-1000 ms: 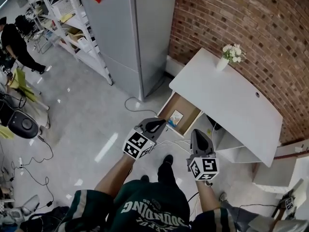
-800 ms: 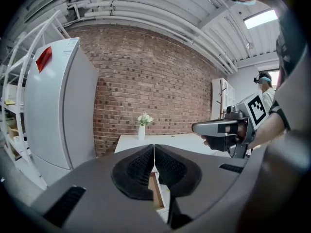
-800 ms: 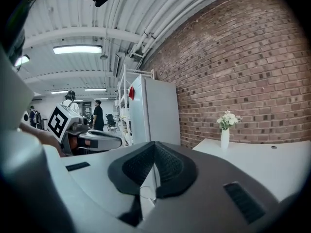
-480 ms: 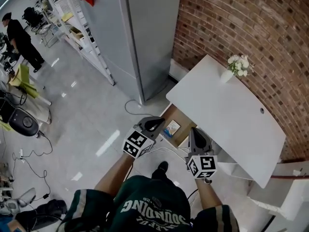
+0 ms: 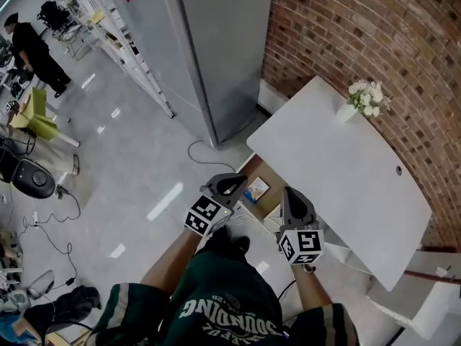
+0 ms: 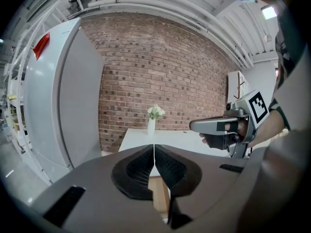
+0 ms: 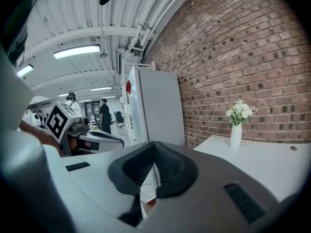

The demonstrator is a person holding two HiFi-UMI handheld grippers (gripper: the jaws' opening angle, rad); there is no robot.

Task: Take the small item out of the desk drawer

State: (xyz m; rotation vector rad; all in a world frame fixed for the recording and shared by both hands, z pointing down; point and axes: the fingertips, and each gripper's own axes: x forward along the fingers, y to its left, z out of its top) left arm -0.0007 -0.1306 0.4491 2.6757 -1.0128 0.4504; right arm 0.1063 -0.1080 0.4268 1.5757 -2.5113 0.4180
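Small item (image 5: 256, 189), a flat light-and-blue thing, lies on the brown bottom of the drawer (image 5: 276, 178), which stands pulled out from under the near-left end of the white bench (image 5: 338, 171). I can't make out what sort of thing it is from here.

The person stands over it with a tool in each hand, both held above the floor just short of the drawer. The left gripper (image 5: 243, 183) points at the drawer's near side, its tip just beside the item but above it and not touching. Its fingers (image 6: 146, 160) are pressed together with nothing between them. The right gripper (image 5: 289, 192) hangs to the right of the drawer, near the bench edge. Its fingers (image 7: 165, 165) also meet at the tips and hold nothing.

A white vase of white flowers (image 5: 366, 97) stands at the far end of the bench, close to the brick wall (image 5: 374, 34). A tall grey cabinet (image 5: 216, 49) stands left of the bench against that wall. White cables (image 5: 248, 215) trail over the floor below the drawer. Far off to the left another person in black (image 5: 32, 49) stands among shelving.
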